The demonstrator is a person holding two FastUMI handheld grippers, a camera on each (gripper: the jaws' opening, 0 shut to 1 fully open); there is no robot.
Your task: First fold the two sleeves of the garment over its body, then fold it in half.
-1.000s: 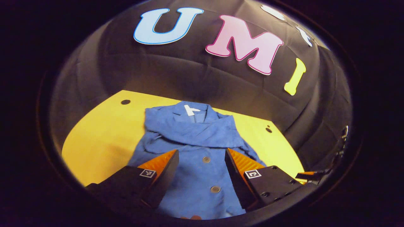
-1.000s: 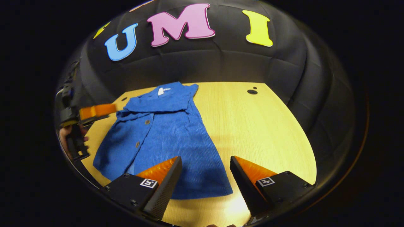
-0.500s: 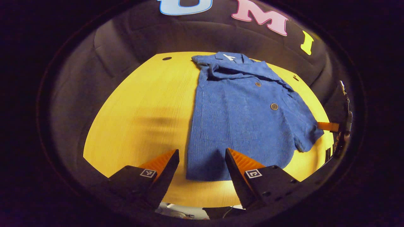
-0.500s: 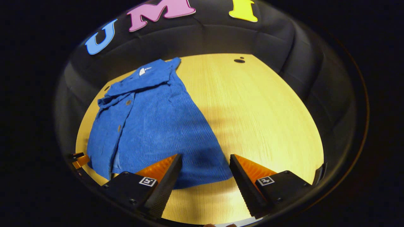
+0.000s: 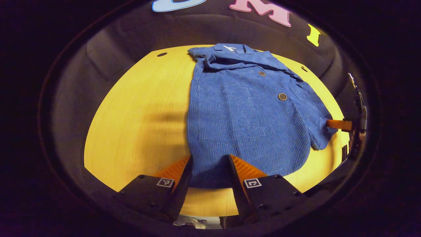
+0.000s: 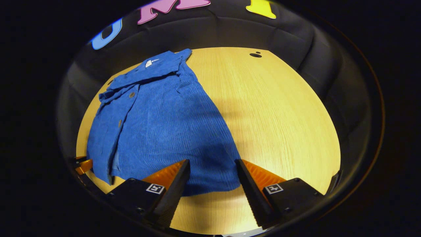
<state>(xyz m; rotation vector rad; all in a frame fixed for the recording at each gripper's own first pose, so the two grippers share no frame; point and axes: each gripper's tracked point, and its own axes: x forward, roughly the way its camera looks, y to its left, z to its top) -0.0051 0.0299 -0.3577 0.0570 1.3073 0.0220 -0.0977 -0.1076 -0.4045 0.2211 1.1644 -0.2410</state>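
Note:
A blue buttoned garment [image 5: 243,112] lies flat on the yellow wooden table [image 5: 138,115], collar at the far end, both sleeves folded across the chest below the collar. My left gripper [image 5: 209,168] is low at the near hem and straddles its left corner; cloth lies between its fingers, which stand apart, so it is open. In the right gripper view the garment [image 6: 158,118] spreads to the left, and my right gripper [image 6: 212,168] stands open around the hem's right corner. The right gripper [image 5: 338,124] also shows at the garment's right edge in the left gripper view.
The table [image 6: 279,115] has bare wood to the right of the garment in the right gripper view and to its left in the left gripper view. Small dark holes [image 5: 161,54] [image 6: 255,55] mark the far corners. Black cloth walls close in behind.
Both grippers have come back and down from over the garment to its near hem. The left gripper's fingers have narrowed around the hem corner.

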